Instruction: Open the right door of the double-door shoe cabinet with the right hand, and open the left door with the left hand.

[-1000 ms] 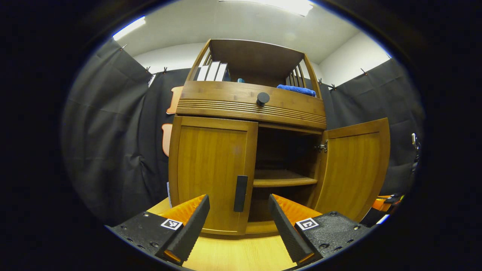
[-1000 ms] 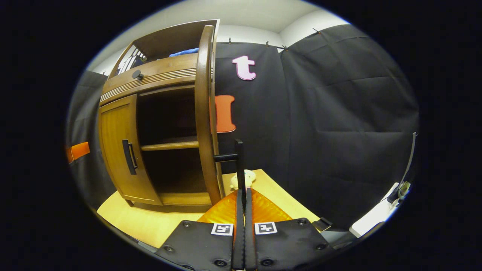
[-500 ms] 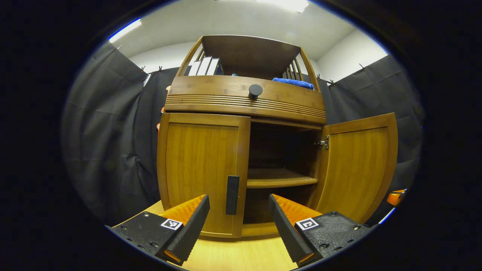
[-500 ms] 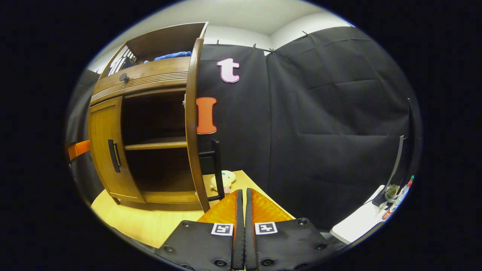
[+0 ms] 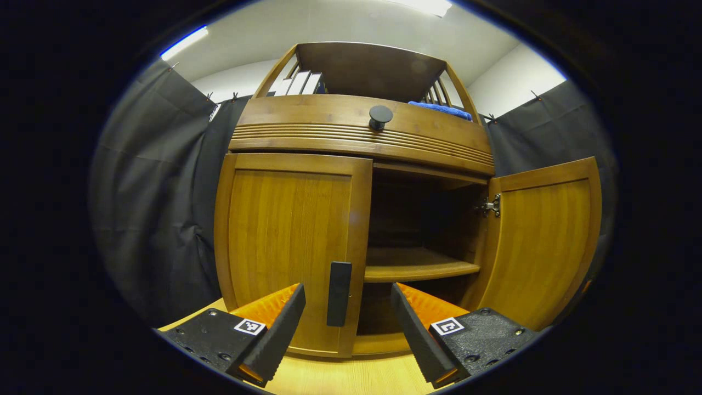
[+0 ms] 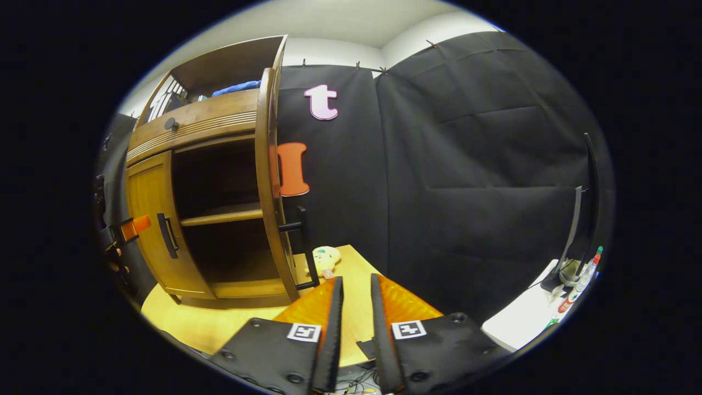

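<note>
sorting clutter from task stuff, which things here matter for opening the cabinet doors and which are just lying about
Job:
left door, shut
its handle
left gripper, open
right door, swung open
right gripper, slightly open

Lying about:
blue cloth and books on top
soft toy
bottles on the side table

Bright ceiling light (image 5: 422, 5), sharp focus, fisheye-bent edges, shadowed cabinet interior (image 5: 411, 214)

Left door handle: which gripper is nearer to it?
Left. The left gripper is open right before the left door handle, which sits between its fingers. The right gripper is off beyond the right door.
</note>
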### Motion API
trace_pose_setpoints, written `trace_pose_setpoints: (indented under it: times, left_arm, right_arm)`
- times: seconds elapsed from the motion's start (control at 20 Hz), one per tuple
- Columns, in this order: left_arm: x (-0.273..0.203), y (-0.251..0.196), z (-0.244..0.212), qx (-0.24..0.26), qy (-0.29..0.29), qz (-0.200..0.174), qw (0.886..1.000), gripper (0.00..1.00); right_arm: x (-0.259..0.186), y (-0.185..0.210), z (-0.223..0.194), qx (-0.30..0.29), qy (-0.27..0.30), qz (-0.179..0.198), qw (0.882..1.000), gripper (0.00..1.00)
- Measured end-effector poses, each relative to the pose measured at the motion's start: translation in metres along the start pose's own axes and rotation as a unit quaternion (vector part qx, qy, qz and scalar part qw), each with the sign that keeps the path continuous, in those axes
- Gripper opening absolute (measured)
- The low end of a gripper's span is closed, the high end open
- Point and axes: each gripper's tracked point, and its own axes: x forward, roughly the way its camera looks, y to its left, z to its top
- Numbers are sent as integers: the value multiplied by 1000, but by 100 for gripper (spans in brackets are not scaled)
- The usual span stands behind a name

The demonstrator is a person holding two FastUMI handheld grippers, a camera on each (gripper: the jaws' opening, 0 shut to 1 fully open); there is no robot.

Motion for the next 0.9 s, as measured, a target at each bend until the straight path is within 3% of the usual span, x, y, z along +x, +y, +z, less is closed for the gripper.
trace_pose_setpoints:
  times: [0.1,0.15,0.25,0.6,0.9]
  left_arm:
    - [14,5,-1,-3,0,7,1000,92]
    - [21,7,-2,-4,-1,8,1000,92]
    - [35,12,-8,2,-1,15,1000,92]
    - [72,22,-40,0,27,24,999,92]
    - [89,23,-62,3,47,27,999,95]
  right_arm:
    - [-3,0,4,2,-4,-4,1000,43]
    - [-4,0,5,4,-5,-1,1000,68]
    - [-7,0,10,4,-11,-2,1000,79]
    - [-10,-4,19,-1,-21,-20,1000,94]
    - [-10,-7,15,7,-14,-33,999,94]
